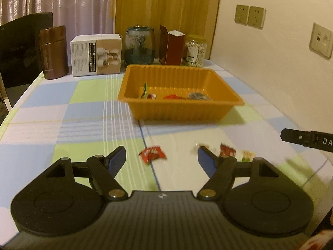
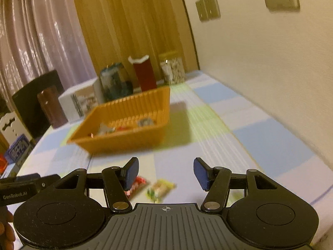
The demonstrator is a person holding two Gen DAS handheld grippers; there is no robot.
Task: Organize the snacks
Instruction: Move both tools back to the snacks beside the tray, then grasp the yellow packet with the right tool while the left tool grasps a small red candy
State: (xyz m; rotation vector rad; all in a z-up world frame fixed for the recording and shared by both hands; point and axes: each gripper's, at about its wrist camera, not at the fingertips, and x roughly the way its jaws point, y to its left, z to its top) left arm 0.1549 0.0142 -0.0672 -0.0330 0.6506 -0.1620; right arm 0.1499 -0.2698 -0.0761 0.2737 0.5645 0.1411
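An orange tray [image 1: 229, 92] stands mid-table and holds several small wrapped snacks [image 1: 173, 97]; it also shows in the right wrist view [image 2: 129, 139]. My left gripper [image 1: 161, 156] is open and empty, low over the cloth, with a red snack packet [image 1: 153, 153] lying between its fingers. To its right lie a pale sweet [image 1: 200, 145], a red packet [image 1: 227, 150] and a green-yellow packet [image 1: 248, 155]. My right gripper [image 2: 165, 171] is open and empty, above a red packet [image 2: 138, 184] and a green-yellow packet [image 2: 161, 188].
Along the far edge stand a brown flask [image 1: 53, 52], a white box [image 1: 96, 54], a blue jar [image 1: 139, 44], a dark red carton [image 1: 171, 45] and a nut jar [image 1: 194, 50]. The wall [image 1: 281, 62] runs along the right. A dark chair [image 1: 20, 48] stands left.
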